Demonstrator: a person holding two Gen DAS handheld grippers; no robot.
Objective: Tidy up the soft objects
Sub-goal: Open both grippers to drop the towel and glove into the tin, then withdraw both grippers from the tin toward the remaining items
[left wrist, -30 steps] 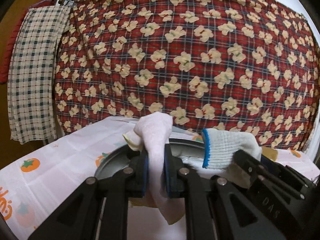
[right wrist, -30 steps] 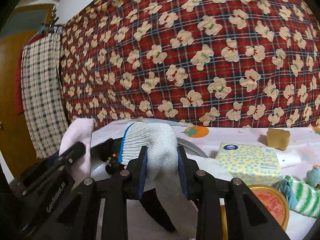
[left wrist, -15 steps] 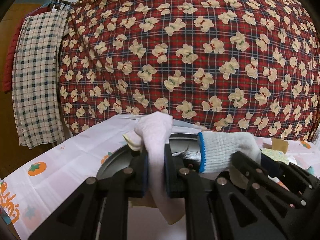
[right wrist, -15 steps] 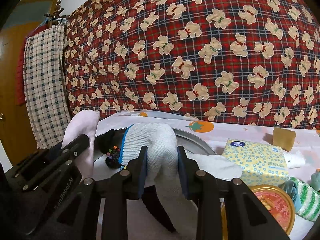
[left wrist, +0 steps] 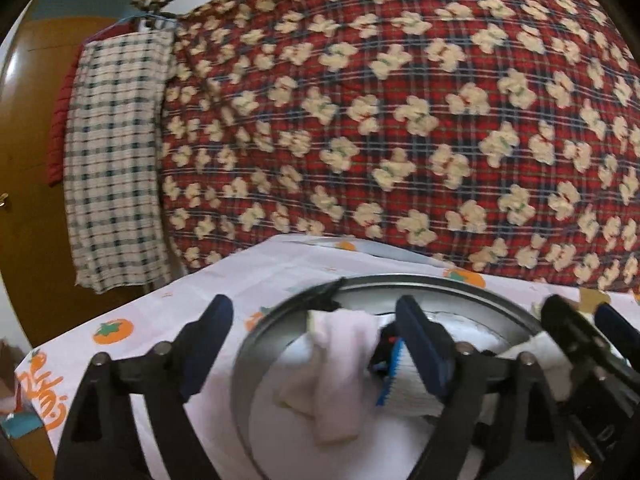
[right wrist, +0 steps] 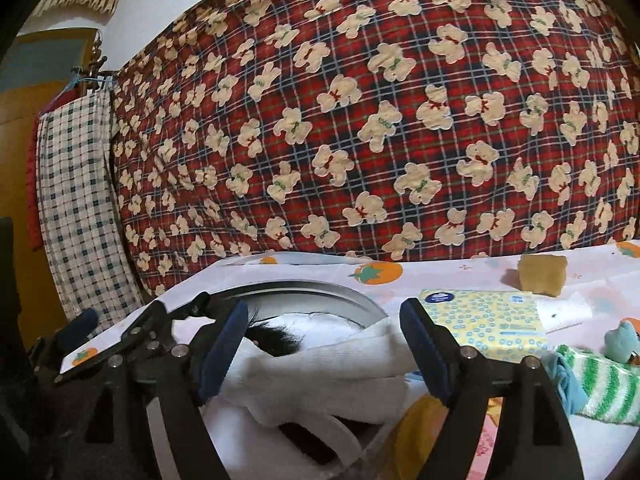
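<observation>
A round metal tray (left wrist: 256, 344) sits on the fruit-print tablecloth. In it lie a pink cloth (left wrist: 340, 372) and a white knit glove (left wrist: 408, 394) with a blue cuff, beside a black furry item (right wrist: 276, 336). My left gripper (left wrist: 316, 344) hangs over the pink cloth with its jaws opening; the pads touch nothing. My right gripper (right wrist: 324, 348) is just right of it, jaws also opening. The white glove (right wrist: 328, 372) lies slack below and between its pads, which do not press on it.
Right of the tray are a yellow tissue pack (right wrist: 484, 316), a brown sponge (right wrist: 542, 274), a green striped sock (right wrist: 596, 384), a teal toy (right wrist: 620, 340) and a yellow lid (right wrist: 420, 420). A red bear-print quilt (right wrist: 400, 120) hangs behind the table.
Both grippers went from shut to wide apart. The pink cloth dropped out of the left one and the white glove out of the right one; both now lie in the tray.
</observation>
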